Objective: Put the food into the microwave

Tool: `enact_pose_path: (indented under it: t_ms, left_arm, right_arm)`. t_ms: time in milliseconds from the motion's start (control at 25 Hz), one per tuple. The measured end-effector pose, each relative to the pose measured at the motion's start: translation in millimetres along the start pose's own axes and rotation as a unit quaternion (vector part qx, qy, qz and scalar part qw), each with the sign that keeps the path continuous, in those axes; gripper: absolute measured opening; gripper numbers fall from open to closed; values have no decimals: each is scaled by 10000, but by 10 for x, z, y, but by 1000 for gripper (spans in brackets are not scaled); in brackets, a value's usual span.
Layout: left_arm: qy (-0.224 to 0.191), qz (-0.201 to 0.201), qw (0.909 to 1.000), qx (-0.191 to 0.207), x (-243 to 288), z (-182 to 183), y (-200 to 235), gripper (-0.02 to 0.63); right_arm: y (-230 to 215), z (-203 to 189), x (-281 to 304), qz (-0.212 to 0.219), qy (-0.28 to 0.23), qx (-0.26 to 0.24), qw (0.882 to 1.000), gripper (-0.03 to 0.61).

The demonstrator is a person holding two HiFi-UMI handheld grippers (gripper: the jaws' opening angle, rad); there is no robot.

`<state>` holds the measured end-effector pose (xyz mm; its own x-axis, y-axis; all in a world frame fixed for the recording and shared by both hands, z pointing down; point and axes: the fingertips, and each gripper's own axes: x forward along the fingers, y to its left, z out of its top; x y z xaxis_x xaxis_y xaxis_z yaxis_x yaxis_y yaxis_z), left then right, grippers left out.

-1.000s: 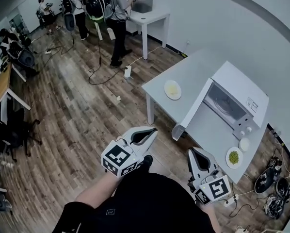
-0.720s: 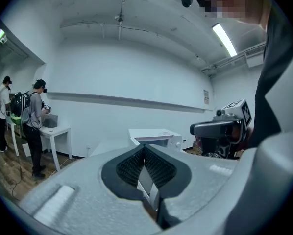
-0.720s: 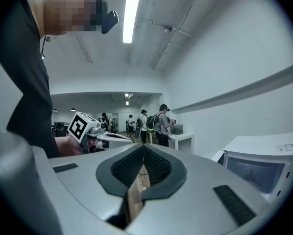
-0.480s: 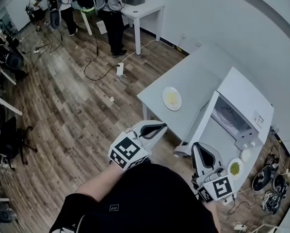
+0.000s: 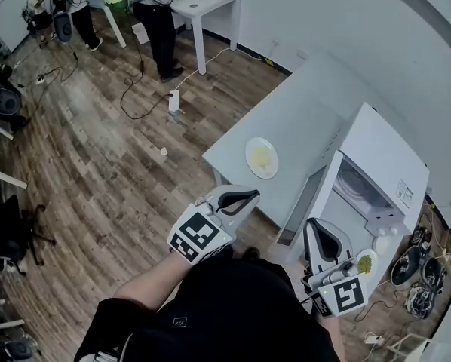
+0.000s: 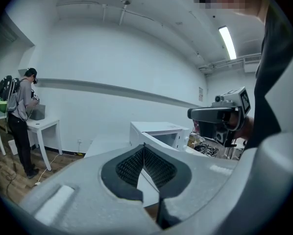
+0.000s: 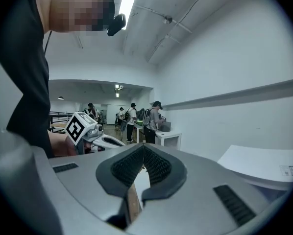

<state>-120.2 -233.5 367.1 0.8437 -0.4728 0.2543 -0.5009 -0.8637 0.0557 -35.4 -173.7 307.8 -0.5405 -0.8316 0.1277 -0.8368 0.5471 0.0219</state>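
Observation:
The white microwave [image 5: 388, 153] stands on the light grey table [image 5: 301, 115] with its door [image 5: 314, 202] swung open toward me. A white plate of yellow food [image 5: 261, 157] lies on the table left of the door. A plate of green food [image 5: 365, 263] lies near the microwave's front corner, partly hidden by my right gripper [image 5: 313, 222]. My left gripper [image 5: 250, 194] hovers off the table's near edge, below the yellow plate. Both grippers are shut and hold nothing. In the left gripper view the microwave [image 6: 158, 131] lies ahead, beyond the closed tips [image 6: 144, 146].
A small white bowl [image 5: 381, 241] sits beside the green plate. Cables and gear [image 5: 408, 268] lie on the floor at the right. People stand at a white table [image 5: 203, 2] far off, with cords [image 5: 139, 89] trailing over the wood floor. Office chairs [image 5: 5, 100] stand at the left.
Both grippers have moved toward the table and the microwave. The table, the yellow plate and the open door now lie closer to the grippers. Both stay shut.

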Motion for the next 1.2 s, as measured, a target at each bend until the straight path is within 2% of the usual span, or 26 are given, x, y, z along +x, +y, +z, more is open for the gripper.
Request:
enact_pose_path:
  t_ms: [240, 480, 640, 800, 840, 1040, 1200]
  left_arm:
    - [370, 271, 9985, -283, 420, -235, 232, 8]
    - [1081, 251, 9938, 39, 882, -613, 330, 9]
    - [1759, 53, 9834, 434, 1148, -1059, 405, 9]
    - [2270, -4, 9710, 747, 1340, -1484, 545, 12]
    - [2385, -37, 9684, 725, 1388, -1594, 584, 17]
    - [2870, -293, 9570, 305, 1650, -2078, 784, 131]
    - [3048, -503, 9499, 480, 1834, -2290, 855, 150]
  right_arm:
    - [-268, -131, 11, 6, 70, 122, 9999, 14]
    - [-581, -209, 128, 9, -92, 211, 9997, 14]
    - [-756, -391, 183, -75, 66, 147, 9998, 14]
    - [-765, -566, 183, -76, 223, 154, 9996, 14]
    - [-760, -599, 179, -94, 254, 166, 9995, 14]
    - [-738, -749, 142, -144, 437, 180, 9988, 14]
    - [-763, -822, 121, -187, 537, 200, 9982, 14]
